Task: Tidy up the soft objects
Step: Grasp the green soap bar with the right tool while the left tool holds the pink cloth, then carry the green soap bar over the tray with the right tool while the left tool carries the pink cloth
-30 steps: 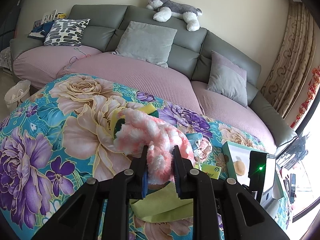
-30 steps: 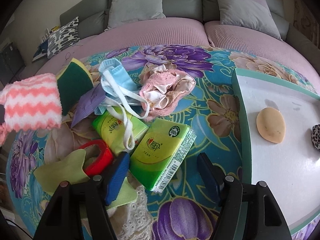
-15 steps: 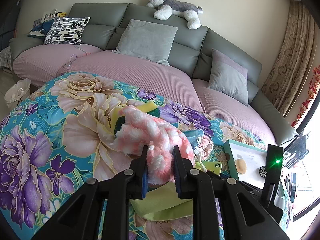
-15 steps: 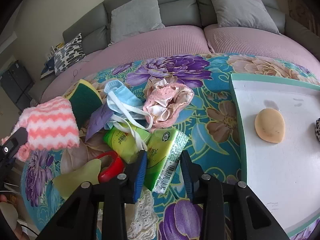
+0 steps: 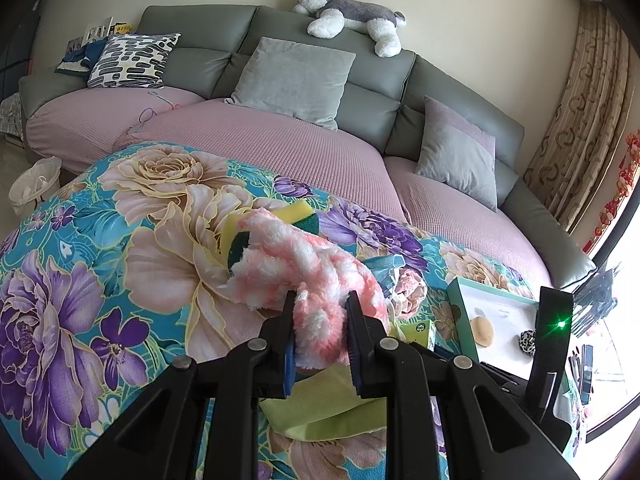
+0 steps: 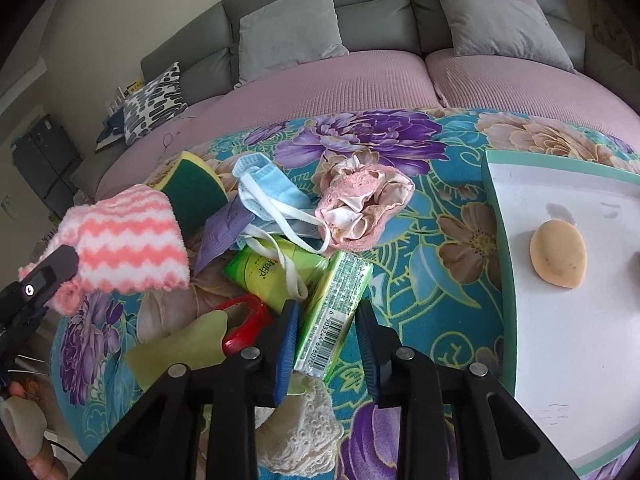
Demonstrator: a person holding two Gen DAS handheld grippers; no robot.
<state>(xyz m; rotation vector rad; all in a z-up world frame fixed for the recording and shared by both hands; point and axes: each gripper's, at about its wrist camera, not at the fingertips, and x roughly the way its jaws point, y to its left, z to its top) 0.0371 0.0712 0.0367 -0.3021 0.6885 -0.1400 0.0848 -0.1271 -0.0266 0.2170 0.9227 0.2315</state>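
My left gripper [image 5: 320, 320] is shut on a fluffy pink-and-white cloth [image 5: 304, 264], holding it just above the flowered table cover [image 5: 120, 248]. The same cloth [image 6: 128, 236] shows at the left of the right wrist view. My right gripper [image 6: 326, 312] is closing its jaws on a green tissue pack [image 6: 340, 292]. The pack stands tilted on its edge between the pads, and both pads touch it. A second green pack [image 6: 264, 272] lies beside it under a blue face mask [image 6: 264, 188].
A pink lace cloth [image 6: 360, 204], a green-and-yellow sponge [image 6: 192, 188], a red ring [image 6: 248, 320], a yellow-green cloth [image 6: 180, 348] and white lace [image 6: 308, 432] crowd the cover. A white tray with a teal rim [image 6: 496, 240] holds a beige pad [image 6: 558, 258]. A sofa [image 5: 280, 152] stands behind.
The right gripper's jaws came in from wide open onto the green tissue pack, which tipped from flat onto its edge. The left gripper and its cloth stayed put.
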